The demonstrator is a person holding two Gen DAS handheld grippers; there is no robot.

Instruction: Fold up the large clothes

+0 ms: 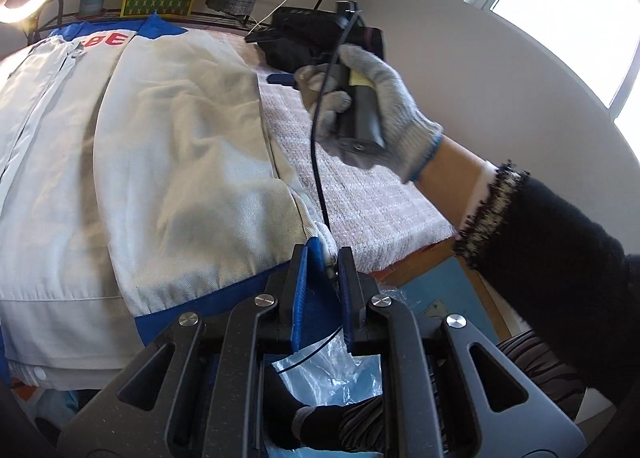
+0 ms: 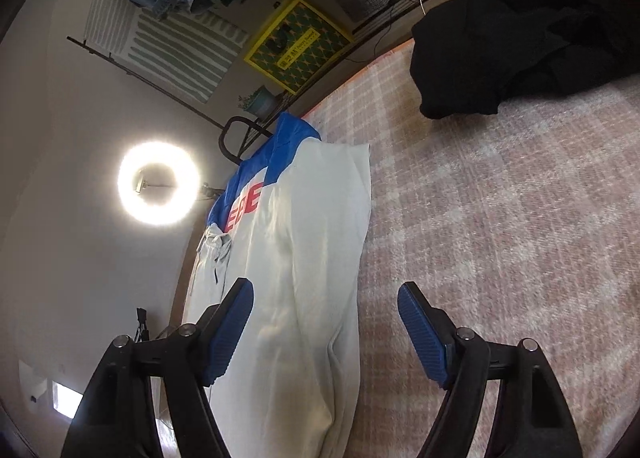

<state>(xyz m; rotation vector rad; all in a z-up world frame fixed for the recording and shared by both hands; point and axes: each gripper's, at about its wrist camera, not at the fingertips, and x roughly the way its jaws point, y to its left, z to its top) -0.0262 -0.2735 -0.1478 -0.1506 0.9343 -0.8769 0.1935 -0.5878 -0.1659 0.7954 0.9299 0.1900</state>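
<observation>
Left wrist view: white jacket (image 1: 132, 162) lies spread on the plaid-covered desk (image 1: 360, 194), its cuff pinched by the left tongs (image 1: 326, 258). Right tongs (image 2: 326, 298), spread wide, hover over its edge. Black garment (image 2: 520, 42) lies apart.

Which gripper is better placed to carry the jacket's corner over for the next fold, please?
Left, probably: the left gripper is already shut on the jacket at its cuff corner, while the right gripper hangs open above it.
</observation>
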